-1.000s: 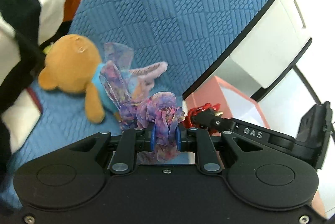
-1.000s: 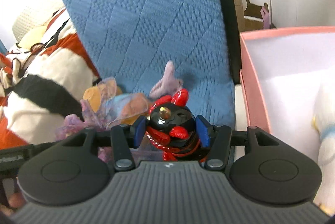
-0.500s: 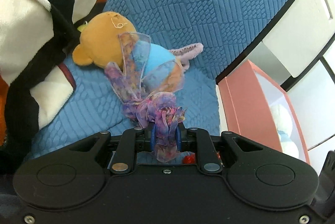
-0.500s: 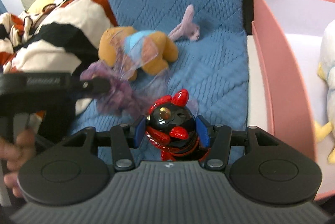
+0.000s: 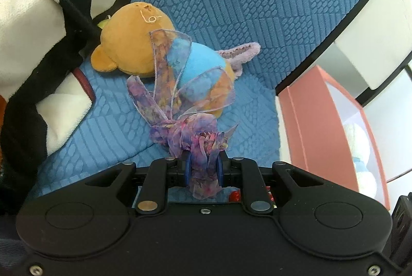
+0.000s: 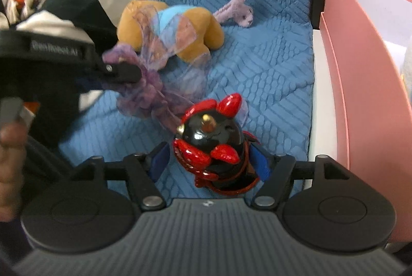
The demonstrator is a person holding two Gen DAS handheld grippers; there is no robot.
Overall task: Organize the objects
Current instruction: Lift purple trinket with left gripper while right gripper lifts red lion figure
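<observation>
Our left claw (image 5: 203,170) is clamped on the thin purple flowery ribbon (image 5: 180,106), low in the middle of the frame. Our right claw (image 6: 209,164) has its jaws apart around the shiny black and red toy figure (image 6: 213,144), maybe letting go. The tall pink box (image 6: 360,85) waits at the right edge.

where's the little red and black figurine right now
In the right wrist view the red and black figurine sits low center between the right gripper's spread fingers, over the blue cushion, left of the pink box.

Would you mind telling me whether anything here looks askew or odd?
The right gripper jaws look spread, and the red-and-black figurine sits tilted between them. The ribbon bow is bunched in the left gripper.
</observation>
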